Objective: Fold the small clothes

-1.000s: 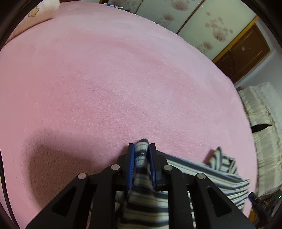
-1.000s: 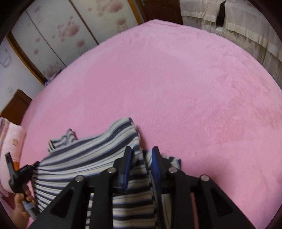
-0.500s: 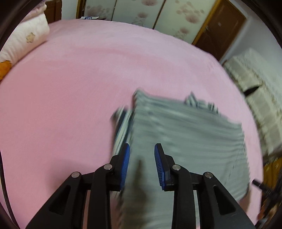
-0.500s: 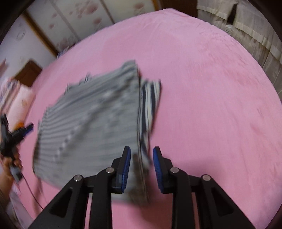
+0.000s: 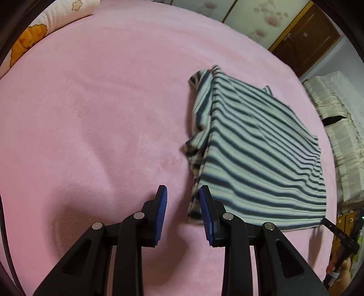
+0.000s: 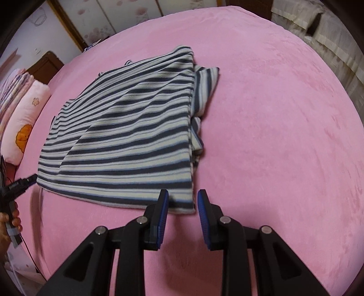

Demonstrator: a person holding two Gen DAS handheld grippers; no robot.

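A dark-blue and white striped garment (image 5: 261, 148) lies folded flat on the pink blanket (image 5: 102, 113), with a sleeve bunched under its left edge. My left gripper (image 5: 183, 193) is open and holds nothing. The garment's near left corner lies just past its right finger. In the right wrist view the same garment (image 6: 127, 136) spreads to the left. My right gripper (image 6: 183, 195) is open above the garment's near right corner, and its pads do not press on the cloth. Each view shows the other gripper, held in a hand, at its edge: the right gripper (image 5: 341, 234), the left gripper (image 6: 16, 184).
A pink pillow with an orange cartoon (image 6: 25, 127) lies at the head of the bed, next to stacked bedding (image 6: 13, 84). Flowered wardrobe doors (image 5: 250, 20) and a brown door (image 5: 304, 38) stand behind. Beige covered furniture (image 5: 341, 127) runs along the bed's far side.
The striped cloth was between both pairs of fingers a second ago. It now lies flat on the blanket, the left jaws stand wider, and both grippers have drawn back toward its near edge.
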